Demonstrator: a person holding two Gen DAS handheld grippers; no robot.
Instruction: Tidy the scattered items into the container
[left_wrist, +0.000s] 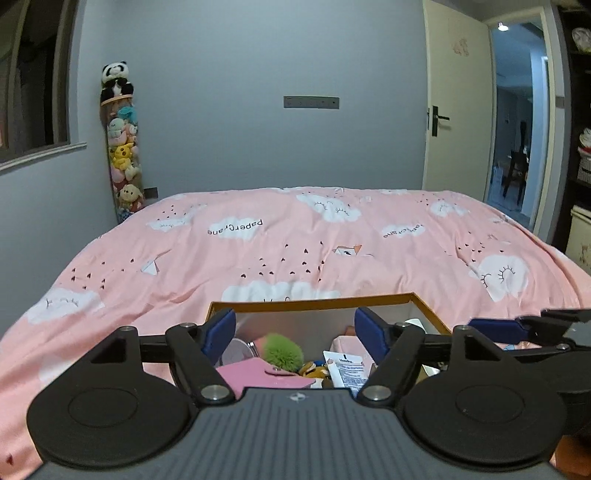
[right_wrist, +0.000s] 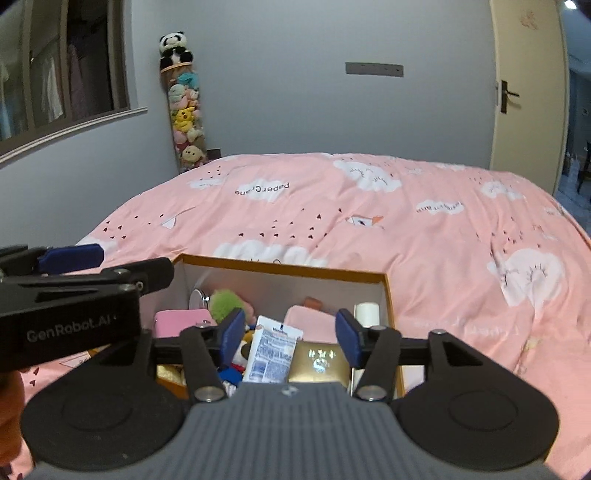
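Observation:
An orange-rimmed box (left_wrist: 314, 305) (right_wrist: 284, 268) sits on the near edge of a pink bed. It holds several items: a green fluffy ball (left_wrist: 284, 353) (right_wrist: 224, 302), a pink wallet (left_wrist: 258, 374) (right_wrist: 181, 320), a white tube (left_wrist: 347, 371) (right_wrist: 273, 356), a gold box (right_wrist: 319, 361), a pink cloth (right_wrist: 310, 325), a round tin (right_wrist: 199, 298) and a white roll (right_wrist: 367, 313). My left gripper (left_wrist: 295, 334) is open and empty above the box's left half. My right gripper (right_wrist: 290, 338) is open and empty above its right half. Each gripper shows at the edge of the other's view.
The pink cloud-print duvet (left_wrist: 295, 243) (right_wrist: 406, 221) covers the bed beyond the box. A tall column of plush toys (left_wrist: 123, 147) (right_wrist: 184, 103) stands in the far left corner. A door (left_wrist: 458, 103) stands open at the right.

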